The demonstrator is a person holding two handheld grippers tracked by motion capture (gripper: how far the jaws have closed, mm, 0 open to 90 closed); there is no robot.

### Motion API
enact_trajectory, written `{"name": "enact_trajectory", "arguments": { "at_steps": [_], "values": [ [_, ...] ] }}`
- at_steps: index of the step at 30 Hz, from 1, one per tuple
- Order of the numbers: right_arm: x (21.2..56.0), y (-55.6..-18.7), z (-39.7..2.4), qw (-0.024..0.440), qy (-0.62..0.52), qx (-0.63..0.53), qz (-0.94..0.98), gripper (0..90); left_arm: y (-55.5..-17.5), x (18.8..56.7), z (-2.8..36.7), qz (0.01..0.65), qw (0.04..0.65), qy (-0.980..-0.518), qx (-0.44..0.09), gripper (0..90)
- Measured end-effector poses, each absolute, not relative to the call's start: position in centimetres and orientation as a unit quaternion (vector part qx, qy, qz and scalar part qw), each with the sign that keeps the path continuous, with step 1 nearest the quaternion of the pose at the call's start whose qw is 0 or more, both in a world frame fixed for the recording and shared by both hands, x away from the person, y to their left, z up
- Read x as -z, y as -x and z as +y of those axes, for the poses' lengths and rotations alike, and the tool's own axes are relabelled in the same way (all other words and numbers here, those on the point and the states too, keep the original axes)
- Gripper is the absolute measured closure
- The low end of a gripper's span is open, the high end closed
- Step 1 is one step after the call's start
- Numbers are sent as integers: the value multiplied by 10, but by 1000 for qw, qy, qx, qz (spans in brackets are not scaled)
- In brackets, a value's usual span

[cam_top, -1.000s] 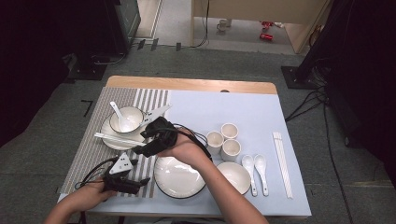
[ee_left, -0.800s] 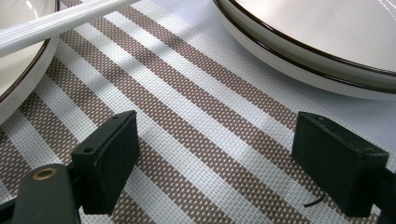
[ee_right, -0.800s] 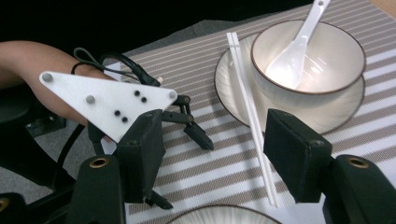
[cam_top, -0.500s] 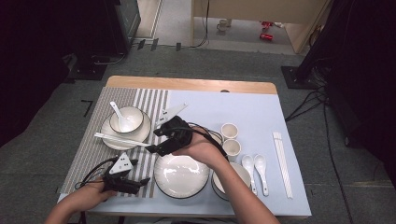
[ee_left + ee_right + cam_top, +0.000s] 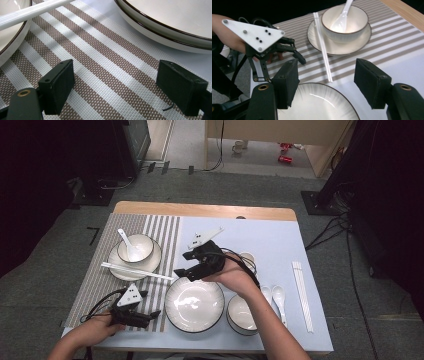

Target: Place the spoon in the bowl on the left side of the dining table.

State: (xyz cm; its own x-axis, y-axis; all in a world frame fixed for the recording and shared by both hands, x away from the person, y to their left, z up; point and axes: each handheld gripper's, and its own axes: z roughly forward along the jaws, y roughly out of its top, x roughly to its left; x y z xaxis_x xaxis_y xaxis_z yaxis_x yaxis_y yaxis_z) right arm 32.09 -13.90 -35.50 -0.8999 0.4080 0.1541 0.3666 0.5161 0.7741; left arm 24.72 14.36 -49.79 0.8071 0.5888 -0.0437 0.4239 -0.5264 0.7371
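Gleaming white dark-rimmed plate, empty.

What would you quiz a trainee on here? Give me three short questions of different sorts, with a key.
1. True or false: the right gripper is shut on the rim of the large plate.
2. What lies in the bowl on the striped placemat? A) a white spoon B) a cup C) a pair of chopsticks
3. In a few words: what surface lies under the open jaws of the left gripper?

Key
1. False: its jaws stand open and empty above the plate.
2. A
3. The striped placemat.
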Motion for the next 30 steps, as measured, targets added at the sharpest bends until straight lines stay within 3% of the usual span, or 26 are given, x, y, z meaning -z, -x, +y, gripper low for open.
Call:
{"name": "enact_trajectory", "arguments": {
  "at_steps": [21, 30],
  "values": [
    [367, -324, -200, 57, -274, -441, 853, 327, -247, 498, 144, 293, 390, -867, -104, 152],
    [375, -322, -222, 69, -297, -439, 845, 226, -247, 498, 144, 292, 389, -867, -105, 152]
  ]
}}
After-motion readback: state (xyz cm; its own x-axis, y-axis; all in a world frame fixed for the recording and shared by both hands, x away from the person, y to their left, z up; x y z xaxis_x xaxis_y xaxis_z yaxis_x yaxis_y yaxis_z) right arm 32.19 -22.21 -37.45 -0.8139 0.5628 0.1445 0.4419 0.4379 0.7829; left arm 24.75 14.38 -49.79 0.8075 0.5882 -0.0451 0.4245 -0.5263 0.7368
